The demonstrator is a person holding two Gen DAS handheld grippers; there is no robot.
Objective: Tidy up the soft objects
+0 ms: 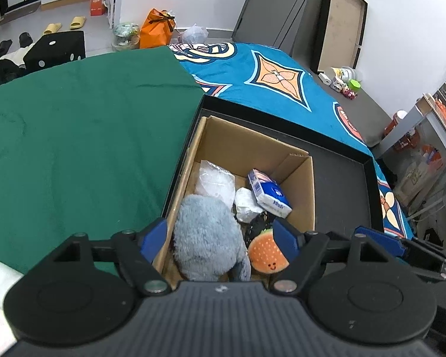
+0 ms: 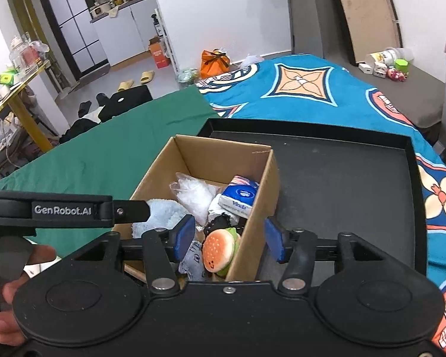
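A cardboard box (image 1: 252, 148) (image 2: 217, 154) stands in the left part of a shallow black tray (image 1: 342, 184) (image 2: 342, 184). Inside lie a fluffy light-blue plush (image 1: 205, 238) (image 2: 163, 211), a burger toy (image 1: 267, 253) (image 2: 220, 250), a blue tissue pack (image 1: 267, 190) (image 2: 240, 196), a clear plastic bag (image 1: 214, 178) (image 2: 193, 196) and a white crumpled bundle (image 1: 246, 205). My left gripper (image 1: 220, 238) hovers open above the plush, its pads clear of it. My right gripper (image 2: 229, 238) is open over the burger toy and the box's right wall, holding nothing.
The tray rests on a bed covered by a green cloth (image 1: 74, 148) on the left and a blue patterned blanket (image 1: 282, 83) on the right. A hand (image 2: 3, 282) holds the left gripper's handle. Small items sit on a grey ledge (image 2: 401, 89) at the far right.
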